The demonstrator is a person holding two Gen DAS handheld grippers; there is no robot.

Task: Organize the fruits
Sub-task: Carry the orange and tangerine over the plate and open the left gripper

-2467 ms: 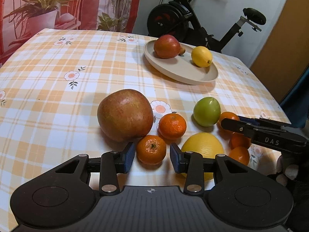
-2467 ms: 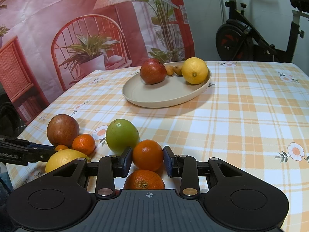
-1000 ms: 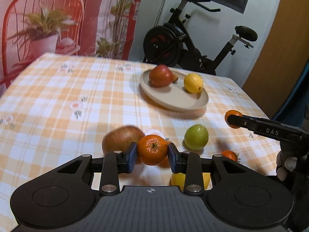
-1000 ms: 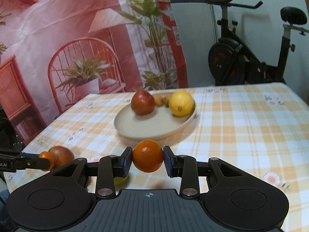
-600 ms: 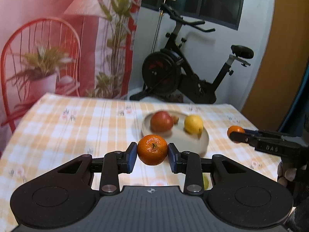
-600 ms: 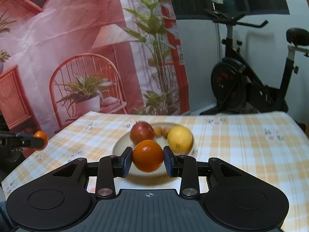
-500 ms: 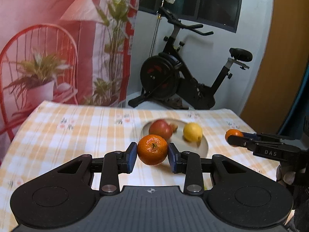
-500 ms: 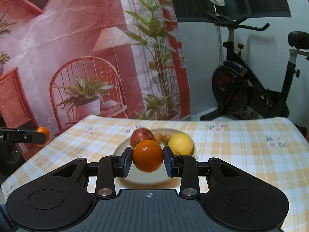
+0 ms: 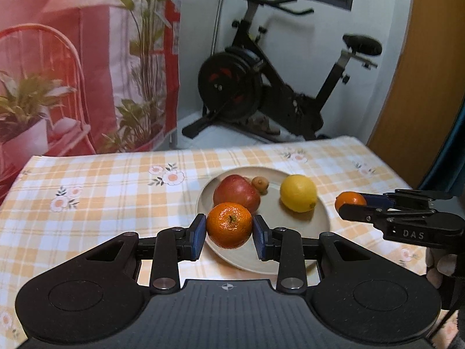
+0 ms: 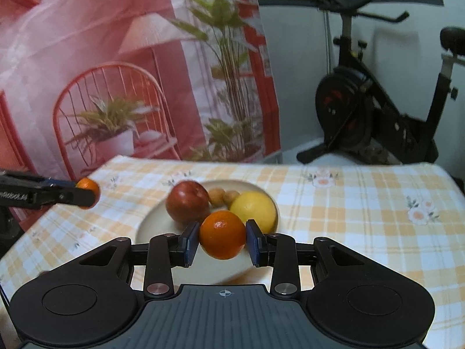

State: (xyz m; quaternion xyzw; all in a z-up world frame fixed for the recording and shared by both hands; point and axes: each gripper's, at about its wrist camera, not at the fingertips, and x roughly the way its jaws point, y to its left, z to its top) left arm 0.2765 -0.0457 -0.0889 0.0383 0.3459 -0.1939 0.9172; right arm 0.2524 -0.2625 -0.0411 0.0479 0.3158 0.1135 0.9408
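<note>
A tangerine (image 9: 229,224) is clamped between the blue pads of the left gripper (image 9: 229,234), at frame centre over the near rim of the plate (image 9: 321,218). An orange (image 10: 222,234) is likewise pinched in the right gripper (image 10: 222,244). Each fruit is best lowered into the bare near part of the plate, clear of the apple (image 9: 236,193) and lemon (image 9: 298,192), and released only once resting, lest it roll.

"DAS" in pale letters on side of right gripper (image 9: 350,203), seen from left wrist view. Partial "Robot.AI" on side of left gripper (image 10: 87,193), first letters cut off.
</note>
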